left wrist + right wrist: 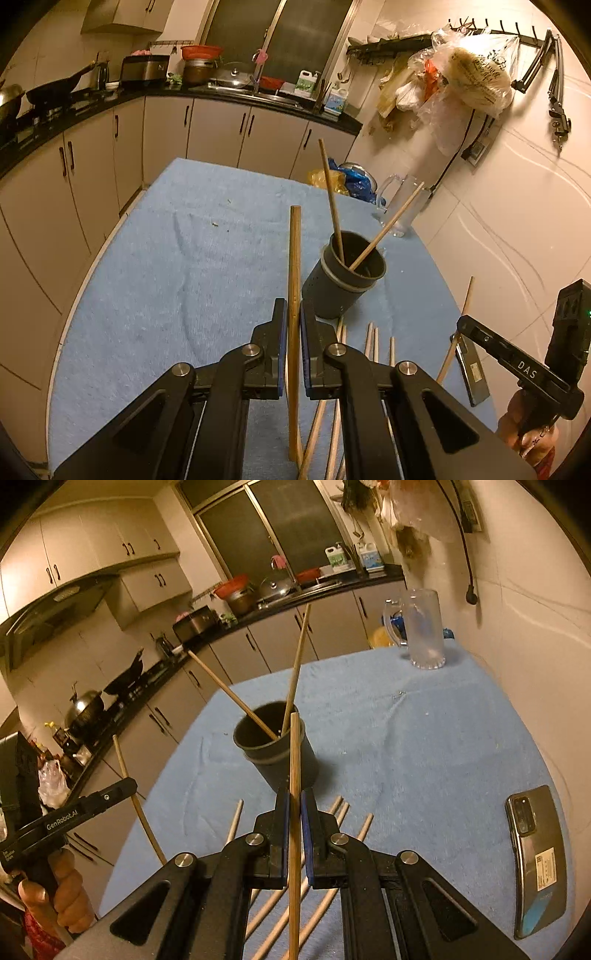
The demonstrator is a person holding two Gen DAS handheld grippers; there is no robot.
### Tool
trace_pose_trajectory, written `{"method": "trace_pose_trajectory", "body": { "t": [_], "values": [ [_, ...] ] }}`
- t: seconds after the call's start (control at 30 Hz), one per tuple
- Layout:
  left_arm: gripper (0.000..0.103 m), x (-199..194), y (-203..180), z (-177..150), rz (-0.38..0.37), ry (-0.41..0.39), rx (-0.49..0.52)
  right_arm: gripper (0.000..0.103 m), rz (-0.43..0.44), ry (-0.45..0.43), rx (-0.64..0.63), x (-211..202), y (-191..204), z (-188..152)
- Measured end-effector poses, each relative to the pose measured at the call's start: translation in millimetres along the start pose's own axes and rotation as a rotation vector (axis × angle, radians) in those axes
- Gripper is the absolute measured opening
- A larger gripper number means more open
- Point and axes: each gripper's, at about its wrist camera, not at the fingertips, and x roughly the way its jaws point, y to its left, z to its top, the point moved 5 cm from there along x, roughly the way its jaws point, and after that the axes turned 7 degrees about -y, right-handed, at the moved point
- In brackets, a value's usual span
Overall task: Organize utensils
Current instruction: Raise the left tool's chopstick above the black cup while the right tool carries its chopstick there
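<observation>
Risk: left gripper and right gripper each pinch one chopstick; converging could tip the holder.

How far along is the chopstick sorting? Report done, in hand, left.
Done: two chopsticks stand in the dark holder. In hand: the left tool and right tool each grip one chopstick. Left: several loose chopsticks lie on the blue cloth.
</observation>
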Motion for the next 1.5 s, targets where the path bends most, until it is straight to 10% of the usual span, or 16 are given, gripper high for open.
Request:
{"method": "trace_pose_trajectory", "body": {
  "t": [0.83,1.5],
  "values": [
    [0.006,-10,-27,37,-0.041,-0.063,0.032,0.007,0.031,-0.129,0.029,-28,8,46],
    [0.006,-27,-55,131,-0.082,-0.204,0.044,0.007,0.045,-0.276,0.071,-43,22,131]
  ]
}}
